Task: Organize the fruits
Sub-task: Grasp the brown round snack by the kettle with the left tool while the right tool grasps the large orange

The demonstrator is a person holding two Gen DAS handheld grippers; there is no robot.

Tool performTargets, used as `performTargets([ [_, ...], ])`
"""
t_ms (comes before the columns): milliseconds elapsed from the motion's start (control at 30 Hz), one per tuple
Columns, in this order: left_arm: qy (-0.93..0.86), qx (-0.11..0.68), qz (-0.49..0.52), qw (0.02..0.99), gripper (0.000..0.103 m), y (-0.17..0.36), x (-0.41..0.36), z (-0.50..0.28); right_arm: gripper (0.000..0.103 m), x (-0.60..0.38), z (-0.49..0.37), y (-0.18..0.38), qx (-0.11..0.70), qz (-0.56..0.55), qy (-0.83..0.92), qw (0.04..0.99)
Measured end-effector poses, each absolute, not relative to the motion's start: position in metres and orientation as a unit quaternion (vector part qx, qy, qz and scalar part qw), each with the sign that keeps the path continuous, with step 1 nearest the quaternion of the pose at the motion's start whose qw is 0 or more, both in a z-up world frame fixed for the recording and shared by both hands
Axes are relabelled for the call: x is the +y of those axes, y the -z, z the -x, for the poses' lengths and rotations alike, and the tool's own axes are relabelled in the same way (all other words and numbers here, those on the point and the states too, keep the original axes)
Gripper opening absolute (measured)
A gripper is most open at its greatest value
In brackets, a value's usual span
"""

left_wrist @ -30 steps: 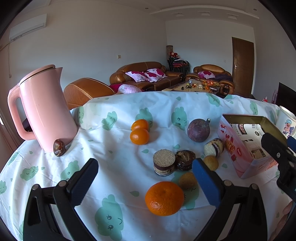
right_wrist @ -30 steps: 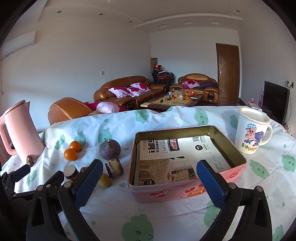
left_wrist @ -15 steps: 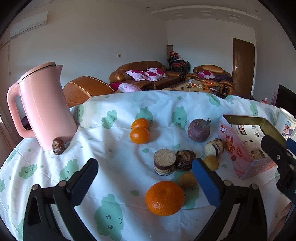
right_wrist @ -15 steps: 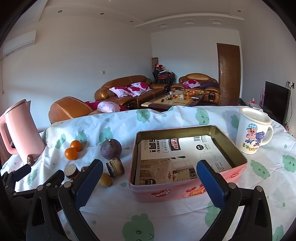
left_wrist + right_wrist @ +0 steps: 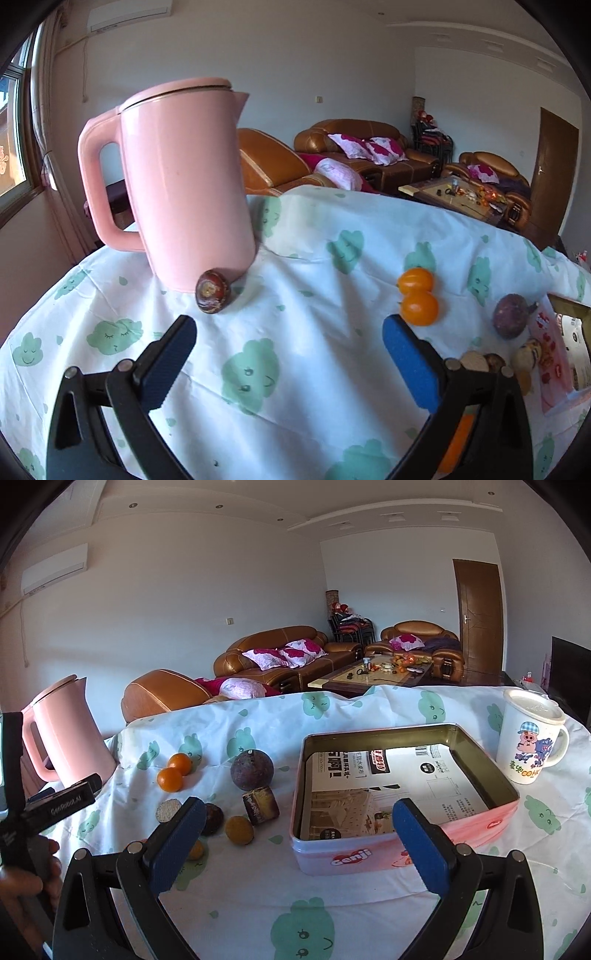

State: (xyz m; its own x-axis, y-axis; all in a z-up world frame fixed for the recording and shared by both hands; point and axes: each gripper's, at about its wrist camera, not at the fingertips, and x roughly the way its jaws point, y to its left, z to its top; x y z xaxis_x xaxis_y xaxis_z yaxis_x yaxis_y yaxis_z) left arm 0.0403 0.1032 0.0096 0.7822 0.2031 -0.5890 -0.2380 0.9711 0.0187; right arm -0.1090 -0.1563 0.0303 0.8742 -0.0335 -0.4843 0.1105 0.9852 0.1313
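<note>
Since the earlier frame, the left gripper (image 5: 288, 350) has been swung left toward the small brown fruit (image 5: 213, 291) resting against the pink kettle (image 5: 184, 184), jaws spread and empty. The right gripper (image 5: 295, 834) is held spread before the open tin (image 5: 491, 775), presumably the destination. A large orange (image 5: 456, 443) is mostly hidden behind the left gripper's right finger.

Clothed table (image 5: 258, 915): kettle (image 5: 184, 192), 2 mandarins (image 5: 174, 771), tin (image 5: 402, 849), mug (image 5: 528, 742).

Left view faces the kettle (image 5: 184, 192) closely; both share the oranges (image 5: 174, 771).
</note>
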Motion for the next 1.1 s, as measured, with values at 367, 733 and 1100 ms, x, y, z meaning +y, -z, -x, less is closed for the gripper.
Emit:
performTargets([
  [367,-0.192,0.368,0.029,0.909,0.096,0.012,0.171,-0.093,0.099,-0.108,0.094,-0.012,0.333,-0.130,-0.083,0.930],
  [733,-0.162,0.431,0.103,0.882,0.082,0.035,0.200,-0.113,0.075,-0.037,0.062,0.019,0.426,-0.115,-0.115,0.890],
  [1100,-0.144,0.402,0.161,0.890,0.045,0.030,0.235,-0.086,0.049,-0.033,0.059,0.020,0.433,-0.052,-0.101,0.894],
])
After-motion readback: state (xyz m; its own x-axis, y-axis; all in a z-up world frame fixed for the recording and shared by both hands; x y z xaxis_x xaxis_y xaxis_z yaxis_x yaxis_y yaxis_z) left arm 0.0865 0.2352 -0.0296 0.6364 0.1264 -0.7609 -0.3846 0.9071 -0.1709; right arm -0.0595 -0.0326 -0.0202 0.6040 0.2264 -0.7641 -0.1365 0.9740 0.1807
